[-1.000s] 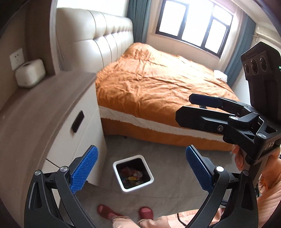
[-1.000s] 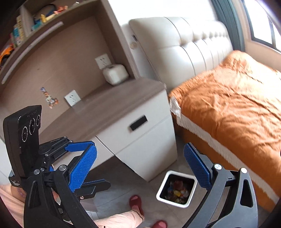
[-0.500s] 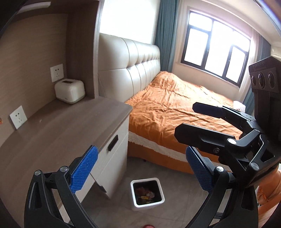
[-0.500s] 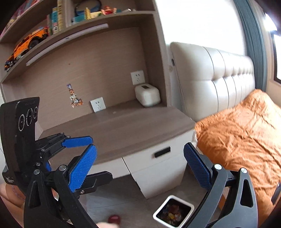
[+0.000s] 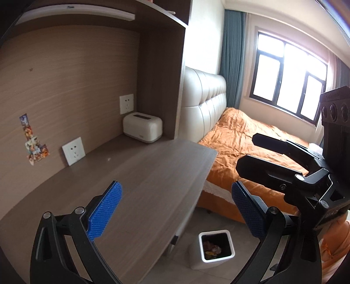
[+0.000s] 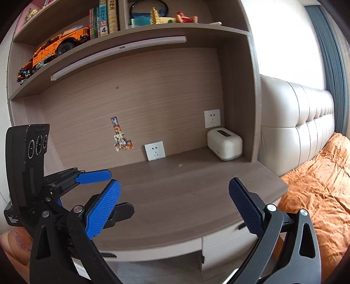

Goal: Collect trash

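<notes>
Both claws are held spread and empty: the left gripper (image 5: 175, 209) and the right gripper (image 6: 175, 205) over the desk (image 5: 153, 174). No loose trash is seen on it; the step is judged a search. The bin (image 5: 215, 249), at five o'clock on the floor, holds scraps. A book spine (image 6: 102, 17) is marked "4".

Orange bedspread (image 5: 247, 139), white bin (image 5: 215, 251), blue knurled claw pads (image 6: 102, 209).
</notes>
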Available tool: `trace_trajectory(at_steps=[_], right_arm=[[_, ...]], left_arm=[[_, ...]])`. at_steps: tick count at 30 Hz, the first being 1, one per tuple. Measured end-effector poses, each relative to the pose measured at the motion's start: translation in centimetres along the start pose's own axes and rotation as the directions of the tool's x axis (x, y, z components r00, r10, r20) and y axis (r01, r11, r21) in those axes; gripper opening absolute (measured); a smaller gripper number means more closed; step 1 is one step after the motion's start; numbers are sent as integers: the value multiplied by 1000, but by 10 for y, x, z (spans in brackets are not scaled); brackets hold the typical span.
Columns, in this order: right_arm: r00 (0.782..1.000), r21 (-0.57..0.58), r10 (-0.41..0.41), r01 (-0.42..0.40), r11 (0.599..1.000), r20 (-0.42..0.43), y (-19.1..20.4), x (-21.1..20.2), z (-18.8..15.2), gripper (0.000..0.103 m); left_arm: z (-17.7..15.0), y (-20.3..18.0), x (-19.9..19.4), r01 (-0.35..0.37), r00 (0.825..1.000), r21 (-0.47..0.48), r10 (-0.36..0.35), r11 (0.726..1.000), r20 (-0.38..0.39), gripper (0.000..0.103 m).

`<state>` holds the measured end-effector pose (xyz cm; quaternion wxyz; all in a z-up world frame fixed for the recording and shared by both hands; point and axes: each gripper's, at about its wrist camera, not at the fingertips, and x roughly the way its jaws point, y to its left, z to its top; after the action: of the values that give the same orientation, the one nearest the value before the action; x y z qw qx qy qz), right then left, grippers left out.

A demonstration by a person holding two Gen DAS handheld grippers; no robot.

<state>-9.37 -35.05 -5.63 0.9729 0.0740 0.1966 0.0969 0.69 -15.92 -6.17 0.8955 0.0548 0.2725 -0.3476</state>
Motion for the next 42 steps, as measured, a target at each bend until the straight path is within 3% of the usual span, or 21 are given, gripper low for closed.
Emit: trace_trajectory(at_steps=[10, 17, 26, 36, 42], right_arm=[[998, 34, -46, 44, 998, 44, 86, 50, 25, 99], [997, 52, -77, 76, 996, 28, 113, 66, 27, 99], [995, 40, -101, 100, 994, 22, 128, 74, 29, 99], [995, 41, -96, 95, 995, 28, 135, 73, 29, 99], [995, 33, -97, 96, 995, 25, 140, 74, 29, 99]], left_arm=[[9, 98, -37, 4, 1000, 53, -4, 999, 10, 98], [4, 137, -40, 24, 1000, 27, -24, 999, -6, 98], [7, 159, -47, 0, 1000, 7, -1, 1000, 14, 98], [5, 167, -49, -108, 994, 15, 108, 994, -1, 98], [6, 174, -54, -120, 993, 2, 120, 993, 13, 98]])
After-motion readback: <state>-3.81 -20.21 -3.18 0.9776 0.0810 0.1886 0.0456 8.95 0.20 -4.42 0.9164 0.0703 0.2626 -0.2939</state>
